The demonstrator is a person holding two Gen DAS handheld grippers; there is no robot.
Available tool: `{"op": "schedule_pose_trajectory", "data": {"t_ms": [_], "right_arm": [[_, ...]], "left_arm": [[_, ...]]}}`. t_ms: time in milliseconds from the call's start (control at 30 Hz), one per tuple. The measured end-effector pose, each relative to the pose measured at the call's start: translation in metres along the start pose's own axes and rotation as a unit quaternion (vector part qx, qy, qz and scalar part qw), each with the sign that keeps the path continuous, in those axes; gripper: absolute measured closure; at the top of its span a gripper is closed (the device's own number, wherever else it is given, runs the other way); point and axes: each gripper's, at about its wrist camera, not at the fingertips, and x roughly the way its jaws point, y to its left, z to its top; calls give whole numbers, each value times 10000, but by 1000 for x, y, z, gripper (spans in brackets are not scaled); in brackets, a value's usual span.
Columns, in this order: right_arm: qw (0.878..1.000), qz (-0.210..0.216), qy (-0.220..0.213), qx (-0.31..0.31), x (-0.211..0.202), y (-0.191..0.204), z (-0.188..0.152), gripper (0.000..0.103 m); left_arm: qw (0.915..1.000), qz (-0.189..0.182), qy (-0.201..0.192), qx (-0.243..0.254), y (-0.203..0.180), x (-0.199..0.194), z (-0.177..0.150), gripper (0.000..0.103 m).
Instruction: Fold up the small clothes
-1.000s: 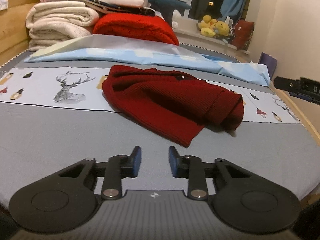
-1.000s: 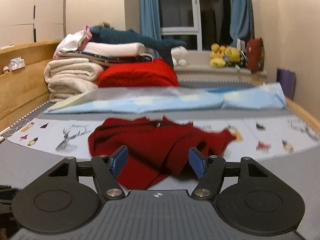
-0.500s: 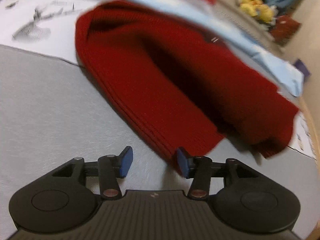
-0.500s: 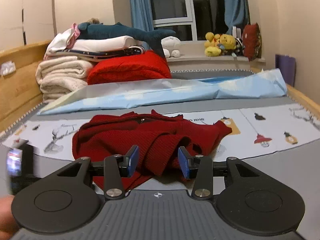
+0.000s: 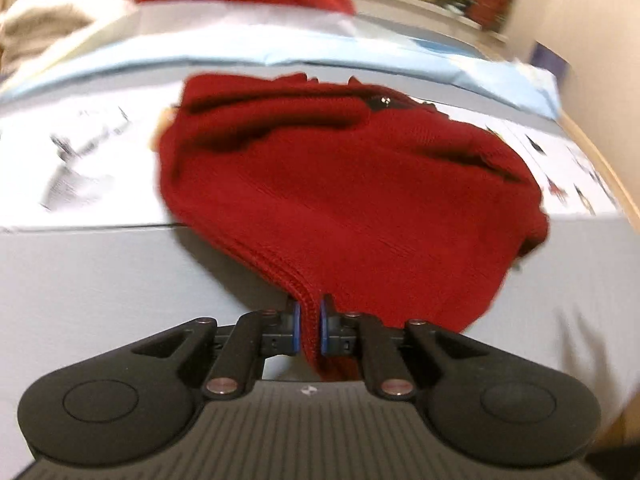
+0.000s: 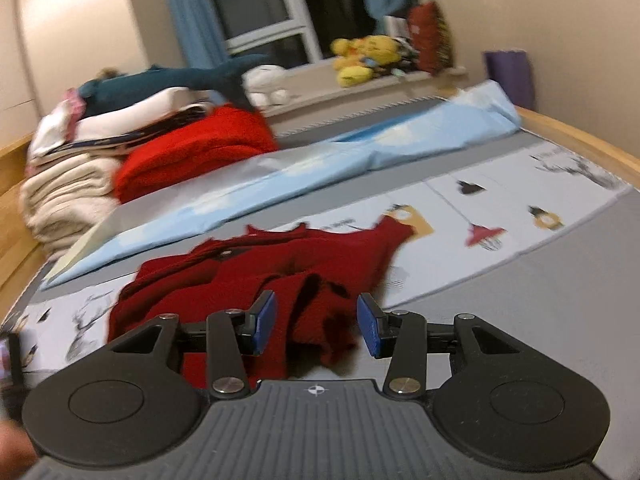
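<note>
A grey bedspread with a printed white band [image 5: 100, 280] carries a crumpled dark red knitted sweater [image 5: 340, 184], whose ribbed hem is pinched between the left gripper [image 5: 307, 330] fingers. The right gripper [image 6: 316, 322] has its fingers spread apart, with the sweater's bunched edge just ahead between them. Beyond the fingers lies a light blue folded sheet [image 6: 304, 168].

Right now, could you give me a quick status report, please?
Left gripper shut on red sweater hem. Right gripper open, just short of the sweater. Sweater crumpled on bed. Nothing blocking.

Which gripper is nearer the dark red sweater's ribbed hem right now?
Left. The left gripper is shut on the dark red sweater at its hem; the right gripper is open, short of the crumpled side.
</note>
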Motion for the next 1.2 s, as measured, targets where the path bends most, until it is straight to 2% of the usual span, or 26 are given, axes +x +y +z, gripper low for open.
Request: {"op": "schedule_pose_trajectory", "data": {"t_ms": [33,133,167,233,300,367,400,433,500,567,633,800,833,867,900,933,1033,1067,1200], "right_arm": [[9999,-79,-14,91,0,-4,1,54],[9990,-296,-41,336,1,-20,5,54],[9987,-335,5,379,4,-24,6,54],[9982,-410,151,417,14,-29,4,53],[9978,-446,304,378,27,-26,1,53],[9975,-270,599,258,48,-15,-5,53],[9968,-196,751,207,59,-11,-9,53],[9953,-150,946,134,74,-4,-14,53],[9915,-107,1297,7,102,7,-23,54],[9878,-277,1527,-141,132,16,-33,54],[9845,-416,1688,-243,155,20,-39,54],[9776,-506,2021,-288,203,21,-53,55],[9772,-522,2030,-331,208,24,-55,62],[9773,-545,2004,-419,210,25,-55,67],[9774,-560,1969,-529,209,28,-55,81],[9780,-510,1949,-543,208,28,-54,88],[9847,-326,1649,-461,183,23,-39,93],[9874,-283,1485,-461,167,23,-30,98],[9928,-176,1095,-443,103,11,-4,98]], "left_arm": [[9999,10,45,161,19,-14,-4,95],[9959,505,309,685,71,-37,-19,95],[9949,544,468,713,87,-39,-25,95],[9954,329,837,341,123,-33,-35,94],[9951,148,974,-123,145,-25,-42,94],[9942,237,1014,-276,152,-22,-38,93],[9951,248,920,-258,151,-24,-34,88],[9960,206,831,-238,150,-24,-29,78],[9970,136,705,-303,148,-19,-29,64],[9951,166,823,-514,148,-8,-31,63],[9910,184,1139,-682,144,-1,-39,63],[9855,492,1581,-376,130,28,-38,67],[9850,494,1613,-358,131,27,-43,73],[9849,509,1622,-336,130,29,-43,76],[9853,525,1596,-304,128,30,-41,89],[9861,571,1538,-263,126,28,-38,92],[9891,423,1307,-532,127,18,-31,94],[9907,360,1181,-577,125,13,-31,94],[9958,61,776,-481,111,-14,-26,95]]}}
